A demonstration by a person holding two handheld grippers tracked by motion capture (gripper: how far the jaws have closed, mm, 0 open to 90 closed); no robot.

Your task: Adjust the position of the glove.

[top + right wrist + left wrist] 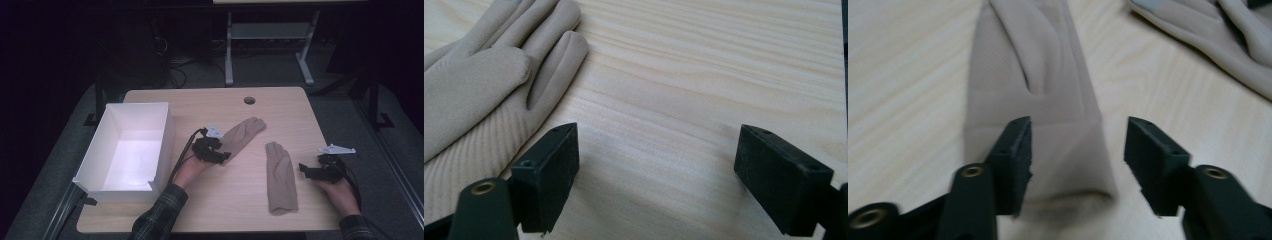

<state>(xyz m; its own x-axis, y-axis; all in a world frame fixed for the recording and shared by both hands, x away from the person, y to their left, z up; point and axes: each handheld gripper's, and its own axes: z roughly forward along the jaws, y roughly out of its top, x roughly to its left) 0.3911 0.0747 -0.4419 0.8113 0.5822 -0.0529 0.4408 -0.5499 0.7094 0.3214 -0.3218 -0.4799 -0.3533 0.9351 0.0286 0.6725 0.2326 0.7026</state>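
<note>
Your left gripper (226,156) sat at the cuff end of the beige knitted fabric glove (243,132) lying near the middle of the pale wooden table (210,200), its fingers pointing toward one o'clock. In the left gripper view that cuff (1048,150) lay between the two jaws, which stood half spread; one pad met the cuff's edge, the other stood clear of it, so nothing was pinched. The second beige glove (280,177) lay at four o'clock of the first, fingers toward twelve. Your right gripper (303,169) rested just beside it at three o'clock, jaws spread wide over bare wood. The white open cardboard box (131,150) stood at nine o'clock.
</note>
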